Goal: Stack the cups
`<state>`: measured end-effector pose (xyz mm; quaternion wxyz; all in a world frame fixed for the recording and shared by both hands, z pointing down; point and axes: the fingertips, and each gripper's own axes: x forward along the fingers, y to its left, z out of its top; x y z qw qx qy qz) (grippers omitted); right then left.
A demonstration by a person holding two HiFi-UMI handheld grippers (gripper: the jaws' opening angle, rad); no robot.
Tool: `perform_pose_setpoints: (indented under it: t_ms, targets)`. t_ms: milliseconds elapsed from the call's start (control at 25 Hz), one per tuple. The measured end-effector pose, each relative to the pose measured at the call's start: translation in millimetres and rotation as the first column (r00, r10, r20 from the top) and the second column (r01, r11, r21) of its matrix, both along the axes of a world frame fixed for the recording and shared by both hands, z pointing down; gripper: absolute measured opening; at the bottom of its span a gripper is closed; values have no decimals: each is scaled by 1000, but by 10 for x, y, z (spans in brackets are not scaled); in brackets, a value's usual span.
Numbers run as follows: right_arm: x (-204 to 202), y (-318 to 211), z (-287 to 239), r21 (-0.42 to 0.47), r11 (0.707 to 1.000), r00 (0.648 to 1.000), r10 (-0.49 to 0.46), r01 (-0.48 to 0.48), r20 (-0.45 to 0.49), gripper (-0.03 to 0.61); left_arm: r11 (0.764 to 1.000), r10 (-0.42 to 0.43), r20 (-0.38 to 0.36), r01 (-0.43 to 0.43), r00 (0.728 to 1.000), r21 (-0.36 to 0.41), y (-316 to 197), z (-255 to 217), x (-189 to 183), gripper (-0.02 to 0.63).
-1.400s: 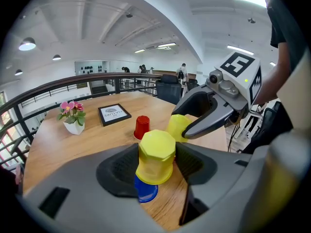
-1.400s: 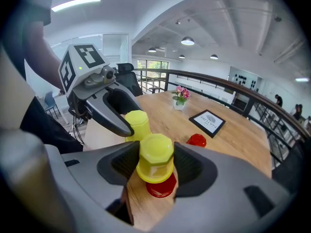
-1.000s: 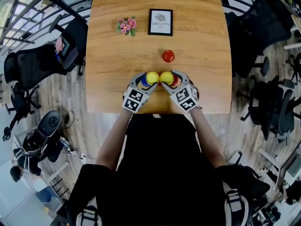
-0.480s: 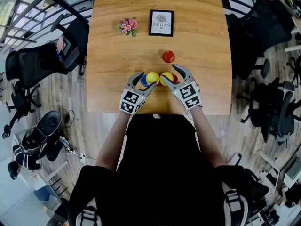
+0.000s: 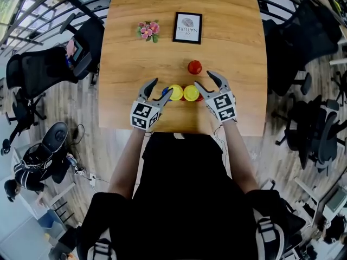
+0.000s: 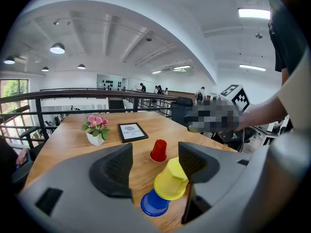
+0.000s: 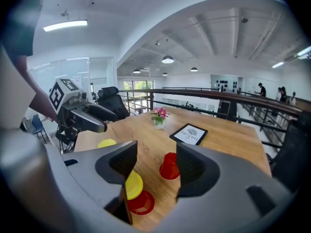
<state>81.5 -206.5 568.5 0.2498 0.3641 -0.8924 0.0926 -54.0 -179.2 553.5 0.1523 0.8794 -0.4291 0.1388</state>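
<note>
Two part-stacks sit at the near edge of the table. A yellow cup caps the blue cup, tilted. A second yellow cup covers a red cup. The lone red cup stands apart behind them.

Left claw is spread and holds nothing. Right claw is spread with nothing between its jaws, which have just been closing a little. Both stacks probably stand close together so they can be merged.

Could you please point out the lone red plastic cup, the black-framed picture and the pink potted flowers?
lone red plastic cup point(image 5: 194, 66), head view, its top.
black-framed picture point(image 5: 187, 27), head view, white print.
pink potted flowers point(image 5: 147, 30), head view, blossoms.
</note>
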Motion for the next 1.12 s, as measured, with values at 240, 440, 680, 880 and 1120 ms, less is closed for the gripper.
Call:
perform_pose_setpoints:
  t_ms: [240, 440, 680, 880, 1120]
  targets:
    - [78, -145, 274, -47, 999, 1000, 7, -8, -22, 264, 998, -52, 8, 52, 999, -27, -106, 84, -163, 299]
    - [86, -247, 508, -89, 996, 999, -5, 0, -53, 264, 996, -72, 18, 73, 997, -57, -161, 175, -244, 299]
    - [4, -405, 725, -114, 993, 998, -17, 9, -62, 268, 992, -86, 26, 88, 996, -87, -257, 291, -324, 299]
    - [-64, -532, 872, -141, 990, 997, -21, 11, -70, 275, 990, -89, 38, 93, 995, -109, -319, 410, -376, 299]
    - [-139, -597, 1073, -171, 985, 996, -24, 9, -86, 281, 985, -93, 45, 99, 995, -143, -273, 559, -419, 299]
